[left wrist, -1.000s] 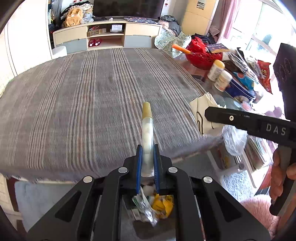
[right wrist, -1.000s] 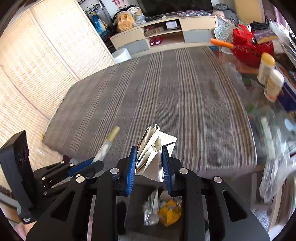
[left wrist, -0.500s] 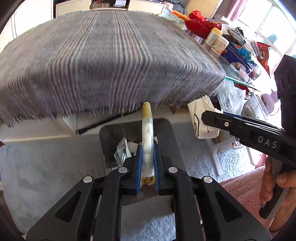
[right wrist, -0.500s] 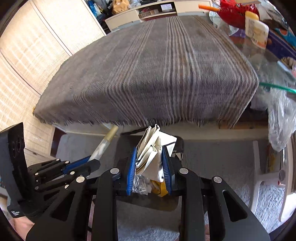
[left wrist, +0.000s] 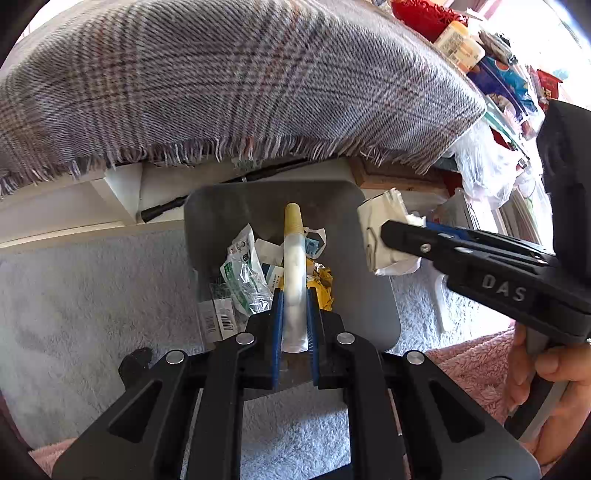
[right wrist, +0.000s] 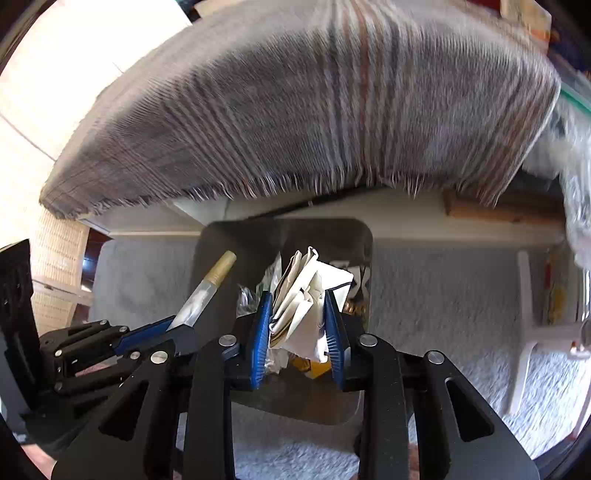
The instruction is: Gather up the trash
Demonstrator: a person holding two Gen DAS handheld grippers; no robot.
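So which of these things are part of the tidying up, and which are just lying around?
Part of the job:
- tube with a yellow cap, held in the left gripper
- crumpled white paper, in the right gripper, whose fingers are opening
- grey bin, with wrappers inside

Just lying about:
- plaid blanket
- fluffy rug
- red basket
- clear plastic bag

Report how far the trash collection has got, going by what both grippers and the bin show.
Done: the grey bin already holds wrappers and yellow scraps. In hand: the left gripper is clamped on a capped tube above the bin; the right gripper has crumpled paper between its jaws, which are opening. Left: both pieces must drop in. Clutter beside the plaid-covered table may or may not be trash.
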